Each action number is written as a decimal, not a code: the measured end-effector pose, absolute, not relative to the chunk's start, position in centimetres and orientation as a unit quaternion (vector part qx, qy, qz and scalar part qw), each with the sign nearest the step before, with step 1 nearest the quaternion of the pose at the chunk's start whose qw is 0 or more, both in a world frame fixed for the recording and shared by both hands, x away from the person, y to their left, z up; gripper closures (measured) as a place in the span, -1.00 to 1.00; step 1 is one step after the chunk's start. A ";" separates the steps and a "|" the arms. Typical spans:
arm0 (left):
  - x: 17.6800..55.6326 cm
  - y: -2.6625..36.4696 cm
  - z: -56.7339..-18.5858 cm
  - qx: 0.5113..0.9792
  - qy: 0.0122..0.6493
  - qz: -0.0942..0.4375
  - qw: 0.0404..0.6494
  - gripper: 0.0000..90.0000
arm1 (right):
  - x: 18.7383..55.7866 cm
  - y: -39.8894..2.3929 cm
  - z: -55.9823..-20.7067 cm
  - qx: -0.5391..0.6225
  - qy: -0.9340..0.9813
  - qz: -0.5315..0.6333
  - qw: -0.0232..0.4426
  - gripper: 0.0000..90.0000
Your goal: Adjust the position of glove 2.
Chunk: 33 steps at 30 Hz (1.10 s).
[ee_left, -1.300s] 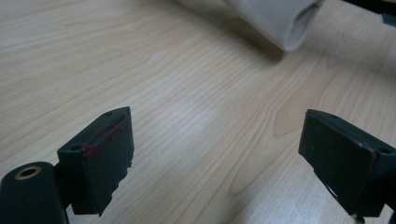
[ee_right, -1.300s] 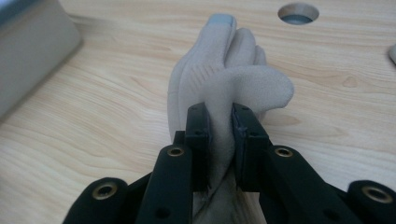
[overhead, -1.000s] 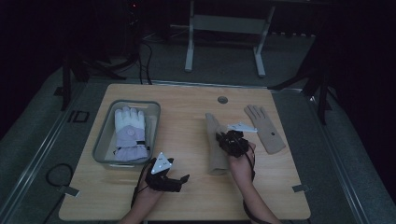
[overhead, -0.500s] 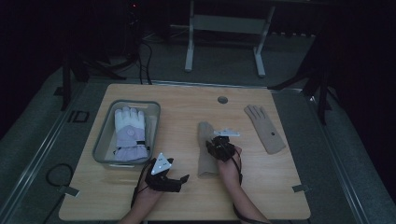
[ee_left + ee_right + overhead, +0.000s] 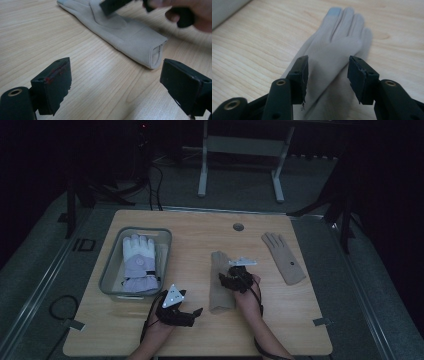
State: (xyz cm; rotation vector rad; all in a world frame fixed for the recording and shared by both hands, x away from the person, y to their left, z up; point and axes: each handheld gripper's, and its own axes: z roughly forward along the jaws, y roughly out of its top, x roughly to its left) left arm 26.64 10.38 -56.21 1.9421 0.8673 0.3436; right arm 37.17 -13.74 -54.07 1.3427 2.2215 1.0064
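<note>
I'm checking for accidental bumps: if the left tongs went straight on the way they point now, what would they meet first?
Probably the cuff end of the beige glove on the table, just ahead of the open left tongs; depth is uncertain, so they might graze past its edge.

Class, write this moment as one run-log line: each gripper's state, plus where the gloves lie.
left gripper: open, idle | right gripper: jaws just opening over beige glove | second beige glove: table right | white glove: in tray

Beige glove (image 5: 221,282) flat on table, fingers pointing away.
</note>
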 end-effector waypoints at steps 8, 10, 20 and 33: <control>26.6 10.4 -56.2 0.794 0.354 0.140 0.473 -0.77 | 38.1 -17.3 -51.3 0.460 0.787 0.366 0.191 0.11; 26.6 10.4 -56.3 0.794 0.354 0.140 0.474 -0.77 | 38.4 -18.4 -51.0 0.454 0.789 0.363 0.198 0.13; 26.6 10.3 -56.3 0.794 0.355 0.140 0.474 -0.77 | 39.7 -24.2 -50.7 0.467 0.784 0.355 0.204 0.17; 26.6 10.4 -56.3 0.792 0.358 0.139 0.475 -0.77 | 43.5 -31.6 -50.6 0.517 0.749 0.342 0.234 0.11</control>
